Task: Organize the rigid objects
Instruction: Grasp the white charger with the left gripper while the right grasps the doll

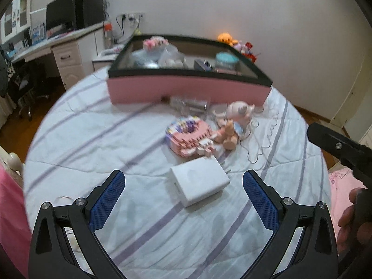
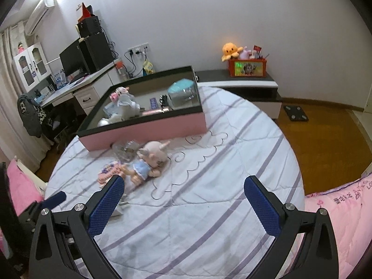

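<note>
Lying on the striped bedsheet (image 1: 93, 139), the flat white rectangular box (image 1: 198, 182) sits just ahead of and between the blue-padded fingers (image 1: 107, 200) of the left gripper (image 1: 183, 200), spread wide, touching nothing. Right gripper (image 2: 183, 202): equally wide, empty.

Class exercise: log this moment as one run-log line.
left gripper: open, above white box | right gripper: open, empty | doll, pink block set: loose on bed | pink tray: partly filled
</note>
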{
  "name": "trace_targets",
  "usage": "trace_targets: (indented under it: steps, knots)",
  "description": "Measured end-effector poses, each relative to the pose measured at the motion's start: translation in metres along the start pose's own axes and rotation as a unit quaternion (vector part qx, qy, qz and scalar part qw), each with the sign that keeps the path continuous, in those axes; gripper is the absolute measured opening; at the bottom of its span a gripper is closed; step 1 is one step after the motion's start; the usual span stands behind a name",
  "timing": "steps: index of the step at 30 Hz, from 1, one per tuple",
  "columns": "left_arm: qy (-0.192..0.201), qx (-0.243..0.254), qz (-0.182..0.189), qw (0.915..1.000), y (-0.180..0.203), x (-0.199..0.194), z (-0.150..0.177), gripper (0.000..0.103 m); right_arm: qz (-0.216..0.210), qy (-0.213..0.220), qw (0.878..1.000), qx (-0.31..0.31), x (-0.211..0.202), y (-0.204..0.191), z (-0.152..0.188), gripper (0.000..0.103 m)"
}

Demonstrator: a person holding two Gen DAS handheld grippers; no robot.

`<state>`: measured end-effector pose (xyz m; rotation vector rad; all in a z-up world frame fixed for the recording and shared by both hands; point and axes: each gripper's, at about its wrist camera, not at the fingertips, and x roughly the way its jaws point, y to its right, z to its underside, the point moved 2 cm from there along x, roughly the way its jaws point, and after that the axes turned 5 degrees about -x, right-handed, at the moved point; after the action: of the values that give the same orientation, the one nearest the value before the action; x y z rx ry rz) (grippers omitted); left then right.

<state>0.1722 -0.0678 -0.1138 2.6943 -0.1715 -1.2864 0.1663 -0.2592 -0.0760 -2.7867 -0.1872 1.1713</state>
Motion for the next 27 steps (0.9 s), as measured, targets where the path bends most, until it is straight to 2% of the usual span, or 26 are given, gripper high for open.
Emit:
trace_targets:
  steps: [4,6,8,9,10,12,17,25,27]
  knots:
    - [-0.015,0.009,-0.021,0.9996,0.005,0.025,0.003,0.102,-0.004,-0.011,1.000,0.006,0.009,0.005,0.001,0.103]
    - [-0.023,0.005,-0.020,0.9995,0.000,0.032,0.004,0.098,-0.007,-0.016,1.000,0.007,0.015,0.005,0.002,0.103]
    - [-0.013,0.007,0.001,0.9999,-0.003,0.027,0.002,0.083,-0.011,-0.021,1.000,0.006,0.021,0.005,0.002,0.103]
    - [-0.016,0.015,0.004,0.9997,-0.003,0.027,0.002,0.070,-0.014,-0.026,1.000,0.004,0.026,0.003,0.002,0.103]
    - [-0.015,0.028,-0.002,0.9995,-0.004,0.026,0.002,0.066,-0.016,-0.030,0.999,0.003,0.030,0.001,0.002,0.103]
    - [-0.017,0.028,0.011,0.9994,-0.010,0.024,0.002,0.065,-0.023,-0.036,0.999,0.000,0.038,-0.005,0.001,0.103]
    - [-0.013,0.032,0.014,0.9993,-0.020,0.018,0.003,0.065,-0.035,-0.044,0.998,-0.017,0.055,-0.023,-0.005,0.103]
    - [-0.004,0.023,0.004,0.9997,-0.044,0.010,-0.001,0.065,-0.046,-0.055,0.997,-0.031,0.084,-0.041,-0.015,0.103]
    - [-0.003,0.022,0.003,0.9998,-0.048,0.010,-0.002,0.065,-0.061,-0.057,0.996,-0.027,0.092,-0.045,-0.018,0.103]
